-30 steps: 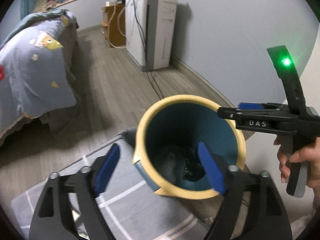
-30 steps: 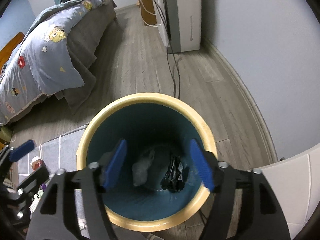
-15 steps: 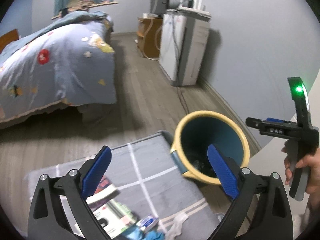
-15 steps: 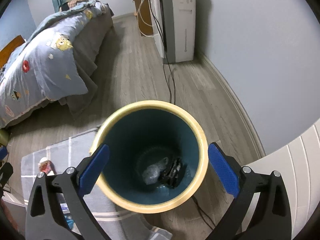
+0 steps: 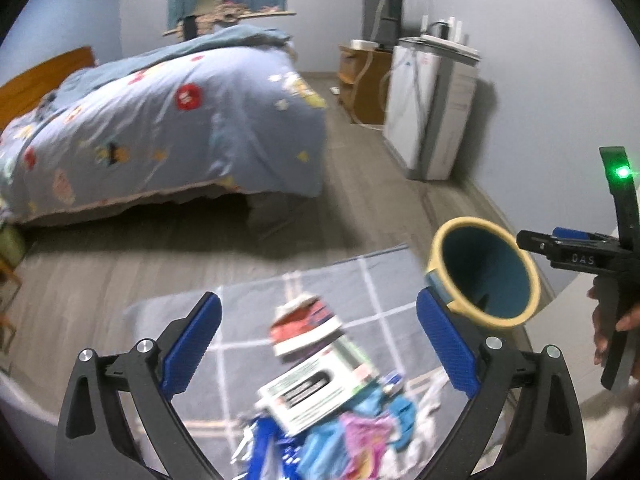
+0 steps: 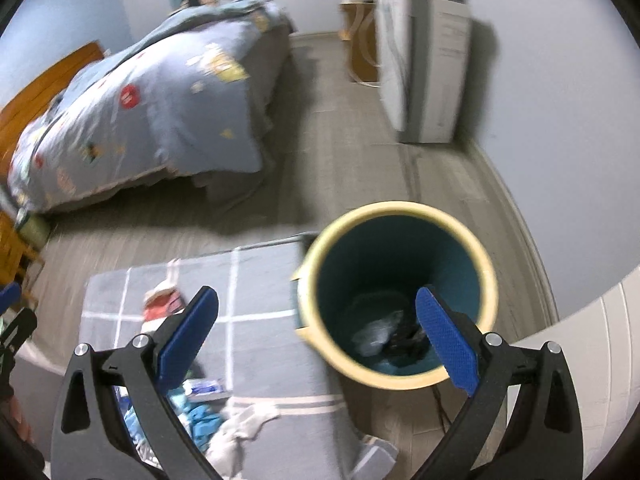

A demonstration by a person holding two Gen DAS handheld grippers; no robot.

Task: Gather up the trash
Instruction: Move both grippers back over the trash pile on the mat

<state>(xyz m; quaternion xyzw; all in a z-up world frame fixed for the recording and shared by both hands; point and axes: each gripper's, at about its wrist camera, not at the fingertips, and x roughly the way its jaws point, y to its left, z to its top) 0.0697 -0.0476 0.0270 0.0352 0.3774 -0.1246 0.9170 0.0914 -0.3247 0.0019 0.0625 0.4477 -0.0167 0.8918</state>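
Note:
A teal trash bin with a yellow rim stands on the floor at the grey rug's right edge; it also shows in the left wrist view. Crumpled clear and black trash lies at its bottom. A pile of trash, with a white and green box, coloured wrappers and a red and white packet, lies on the rug. My left gripper is open and empty above that pile. My right gripper is open and empty above the bin's left rim; it shows from the side in the left wrist view.
The grey rug with white lines lies on the wood floor. A bed with a blue quilt stands at the left. A white appliance and a wooden cabinet stand by the right wall. A white curved surface is at the lower right.
Both grippers have pulled up and back from the bin and opened wider. The left one has swung left, so the trash pile on the rug has come under it.

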